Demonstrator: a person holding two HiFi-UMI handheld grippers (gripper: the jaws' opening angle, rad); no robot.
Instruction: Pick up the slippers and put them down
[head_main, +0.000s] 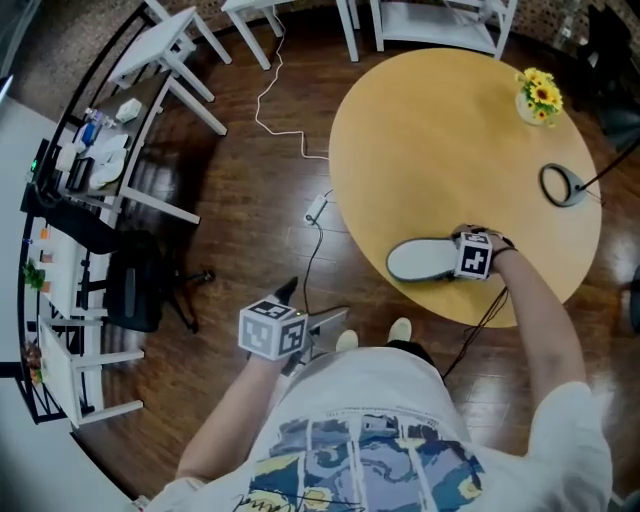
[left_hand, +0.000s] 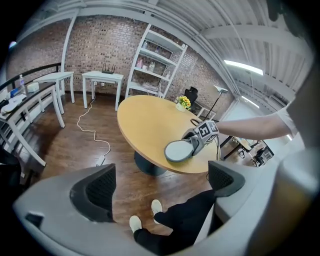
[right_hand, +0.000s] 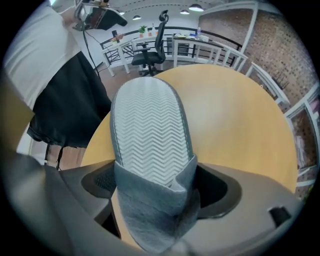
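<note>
Grey slipper (right_hand: 150, 130) shows zigzag ridges; table (right_hand: 240, 125) is tan.

Indoor, evenly lit, medium-bright. Source is overhead: strip light (left_hand: 243, 66) in the left gripper view, ceiling lamps (right_hand: 196, 8) in the right gripper view. Mild sheen on the table (right_hand: 225, 110) top, streaky reflections on the wood floor (head_main: 160, 185). Shadows soft, darkest under the table. Heavy fisheye everywhere: black corners, straight lines bowed. On the slipper (right_hand: 150, 130) the sole is sharp; its fabric upper next to the lens is soft. Head view slightly grainy.
</note>
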